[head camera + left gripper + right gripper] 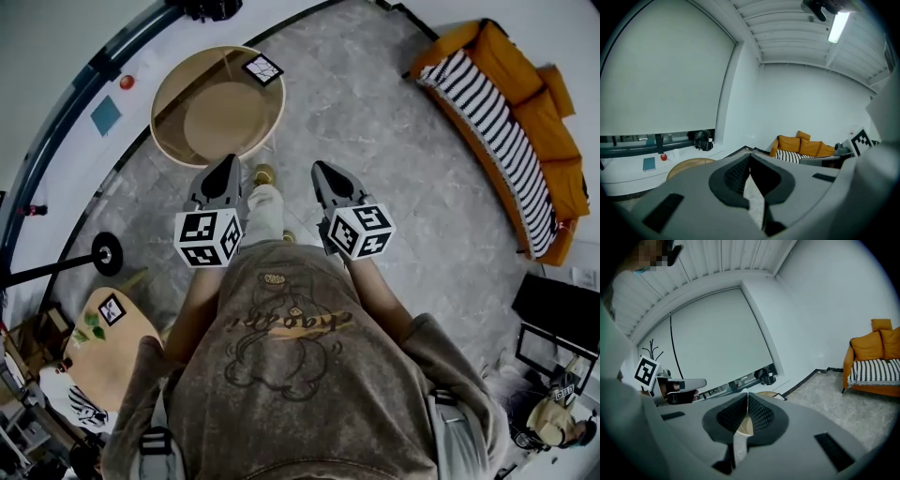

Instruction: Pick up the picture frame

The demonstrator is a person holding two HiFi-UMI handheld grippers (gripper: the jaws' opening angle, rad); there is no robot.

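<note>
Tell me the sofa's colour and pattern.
Orange sofa with a black-and-white striped cover on the seat; head view shows it best.

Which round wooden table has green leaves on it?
The smaller table at the person's left; the larger rimmed table ahead bears a dark square frame at its edge.
</note>
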